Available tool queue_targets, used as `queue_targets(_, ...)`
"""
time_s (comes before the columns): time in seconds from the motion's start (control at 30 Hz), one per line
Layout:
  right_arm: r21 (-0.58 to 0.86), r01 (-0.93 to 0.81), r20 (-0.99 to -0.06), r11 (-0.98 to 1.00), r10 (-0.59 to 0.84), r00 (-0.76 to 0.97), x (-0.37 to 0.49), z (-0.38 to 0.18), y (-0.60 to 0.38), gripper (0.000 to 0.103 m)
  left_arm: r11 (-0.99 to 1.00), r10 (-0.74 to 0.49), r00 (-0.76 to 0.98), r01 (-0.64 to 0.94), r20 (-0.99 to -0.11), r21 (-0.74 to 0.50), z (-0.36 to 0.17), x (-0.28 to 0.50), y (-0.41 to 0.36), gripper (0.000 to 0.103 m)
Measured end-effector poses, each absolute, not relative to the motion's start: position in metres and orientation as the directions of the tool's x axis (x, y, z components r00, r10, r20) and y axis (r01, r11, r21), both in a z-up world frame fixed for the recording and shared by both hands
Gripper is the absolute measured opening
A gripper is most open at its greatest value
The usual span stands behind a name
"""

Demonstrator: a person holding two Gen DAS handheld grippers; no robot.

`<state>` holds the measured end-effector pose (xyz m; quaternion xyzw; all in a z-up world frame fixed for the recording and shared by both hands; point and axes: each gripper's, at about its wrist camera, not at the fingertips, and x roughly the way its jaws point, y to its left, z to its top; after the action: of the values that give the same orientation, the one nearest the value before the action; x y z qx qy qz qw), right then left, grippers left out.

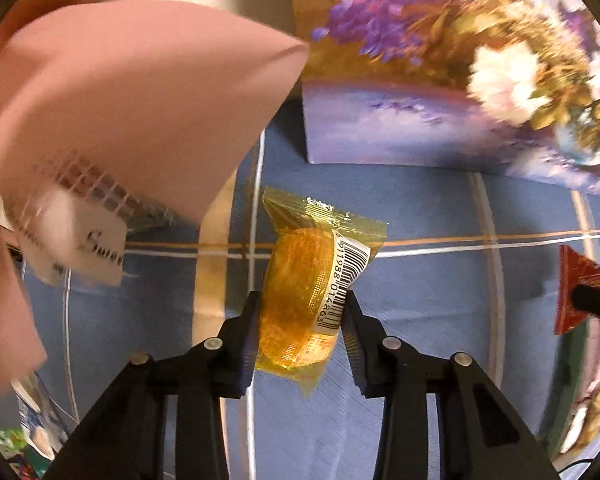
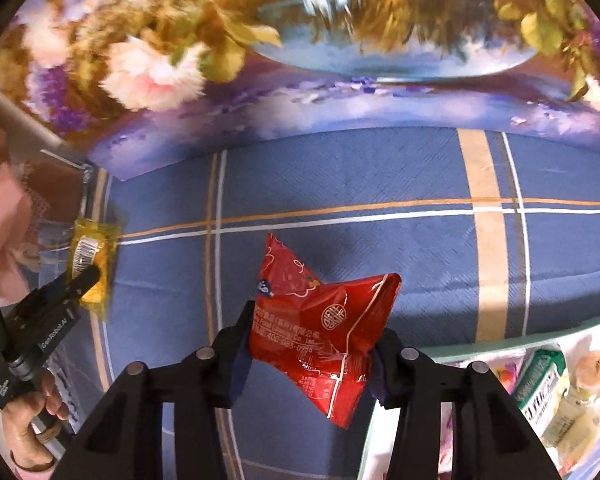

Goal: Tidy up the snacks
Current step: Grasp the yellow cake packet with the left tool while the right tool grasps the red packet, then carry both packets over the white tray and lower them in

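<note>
My left gripper [image 1: 302, 312] is shut on a yellow snack packet [image 1: 304, 280] with a white barcode label, held above the blue plaid tablecloth [image 1: 420, 320]. My right gripper [image 2: 312, 344] is shut on a red snack packet [image 2: 324, 328] with white print, also held above the cloth. The left gripper with the yellow packet [image 2: 90, 264] shows at the left of the right wrist view. The red packet [image 1: 576, 292] shows at the right edge of the left wrist view.
A flower-print box [image 1: 440, 92] stands at the back on the cloth. A pink bag or cloth [image 1: 120, 100] hangs close at the left, with a clear bag and a white label [image 1: 88, 252] below it. A tray with several snacks [image 2: 548, 392] sits at the lower right.
</note>
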<state>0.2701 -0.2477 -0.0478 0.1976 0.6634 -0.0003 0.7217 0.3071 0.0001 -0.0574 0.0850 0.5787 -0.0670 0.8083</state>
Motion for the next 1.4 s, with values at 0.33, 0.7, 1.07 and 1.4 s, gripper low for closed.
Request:
queue_targets(0.33, 0.243, 0.203, -0.964, 0.949, 0.212, 0.162, 0.218, 0.002, -0.235, 0.050, 0.984, -0.119, 0.384, 0.171, -0.916, -0.056, 0.002, 0.246, -0.009, 0.040)
queue_targets(0.7, 0.132, 0.137, -0.957, 0.982, 0.090, 0.276, 0.158, 0.054, -0.230, 0.050, 0.969, -0.247, 0.473, 0.148, -0.846, -0.199, 0.041, 0.171, -0.017, 0.040)
queue_targets(1.07, 0.154, 0.159, -0.907, 0.975, 0.075, 0.414, 0.096, 0.081, -0.226, 0.050, 0.952, -0.303, 0.524, 0.137, -0.796, -0.272, 0.061, 0.110, -0.037, 0.040)
queue_targets(1.4, 0.143, 0.301, -0.908, 0.943, 0.004, 0.419, 0.049, 0.051, -0.238, 0.050, 0.939, -0.340, 0.523, 0.139, -0.781, -0.315, 0.054, 0.074, -0.069, 0.040)
